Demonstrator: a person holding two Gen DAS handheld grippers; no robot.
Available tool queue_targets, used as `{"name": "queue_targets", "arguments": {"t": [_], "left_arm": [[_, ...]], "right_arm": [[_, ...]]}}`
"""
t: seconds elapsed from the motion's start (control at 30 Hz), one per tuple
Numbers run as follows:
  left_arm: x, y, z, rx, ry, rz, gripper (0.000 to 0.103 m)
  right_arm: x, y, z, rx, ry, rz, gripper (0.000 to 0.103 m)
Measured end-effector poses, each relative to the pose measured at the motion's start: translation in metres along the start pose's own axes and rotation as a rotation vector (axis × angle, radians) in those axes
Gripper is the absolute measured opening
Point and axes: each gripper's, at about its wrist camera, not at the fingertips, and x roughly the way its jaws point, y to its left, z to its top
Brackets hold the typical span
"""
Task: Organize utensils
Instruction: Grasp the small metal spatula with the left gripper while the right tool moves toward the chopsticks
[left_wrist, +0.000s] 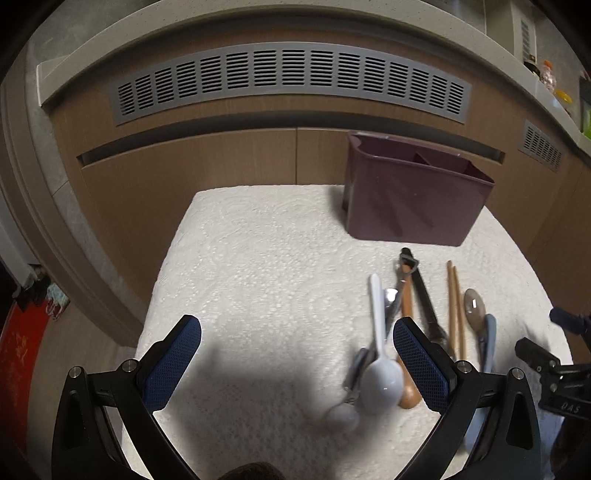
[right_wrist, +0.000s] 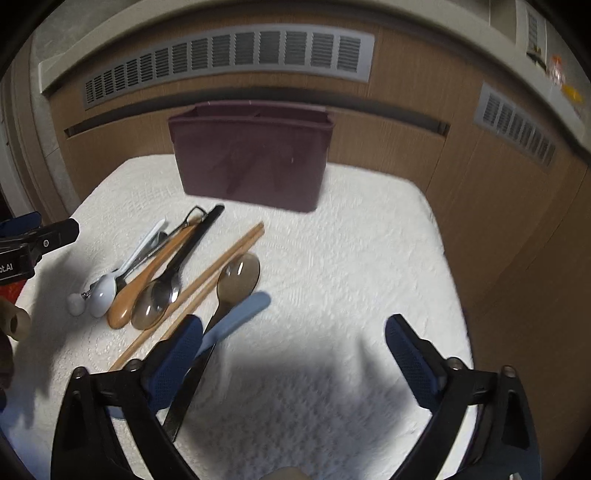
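A row of utensils lies on a white textured mat (left_wrist: 258, 258): a white spoon (left_wrist: 380, 369), a wooden spoon (right_wrist: 147, 273), a black-handled spoon (right_wrist: 184, 251), wooden chopsticks (right_wrist: 221, 262), a translucent brown spoon (right_wrist: 238, 275) and a light blue utensil (right_wrist: 240, 314). Behind them stands a maroon divided holder (right_wrist: 251, 158), upright. My left gripper (left_wrist: 297, 332) hangs open left of the row, its right finger (left_wrist: 417, 362) beside the white and wooden spoons. My right gripper (right_wrist: 295, 332) is open over bare mat, its left finger (right_wrist: 181, 354) over the light blue utensil. Neither holds anything.
A wooden cabinet front with a grey vent grille (left_wrist: 288, 74) runs behind the mat. A cardboard roll (right_wrist: 18, 325) sits at the mat's left edge. A red object (left_wrist: 18, 369) stands on the floor at far left. Bare mat lies right of the utensils.
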Motion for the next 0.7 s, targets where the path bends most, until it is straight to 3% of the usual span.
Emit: {"name": "queue_targets", "arguments": {"t": [0.07, 0.2, 0.27, 0.4, 0.57, 0.7], "left_arm": [[-0.001, 0.009, -0.003, -0.016, -0.012, 0.005, 0.103], [-0.009, 0.017, -0.007, -0.002, -0.092, 0.044, 0.103], [-0.009, 0.02, -0.009, 0.002, -0.094, 0.046, 0.103], [-0.007, 0.03, -0.01, -0.037, -0.052, 0.01, 0.103], [-0.013, 0.037, -0.012, -0.065, -0.073, -0.013, 0.103], [-0.009, 0.035, -0.012, -0.061, -0.056, -0.034, 0.103]], "right_arm": [[0.003, 0.002, -0.004, 0.03, 0.04, 0.031, 0.06], [0.006, 0.022, -0.002, -0.018, 0.05, 0.066, 0.04], [0.01, 0.033, 0.002, -0.038, 0.061, 0.086, 0.029], [0.024, 0.052, 0.012, -0.018, 0.118, 0.175, 0.024], [0.051, 0.059, 0.02, 0.035, 0.183, 0.172, 0.024], [0.059, 0.06, 0.029, -0.014, 0.188, 0.153, 0.023]]}}
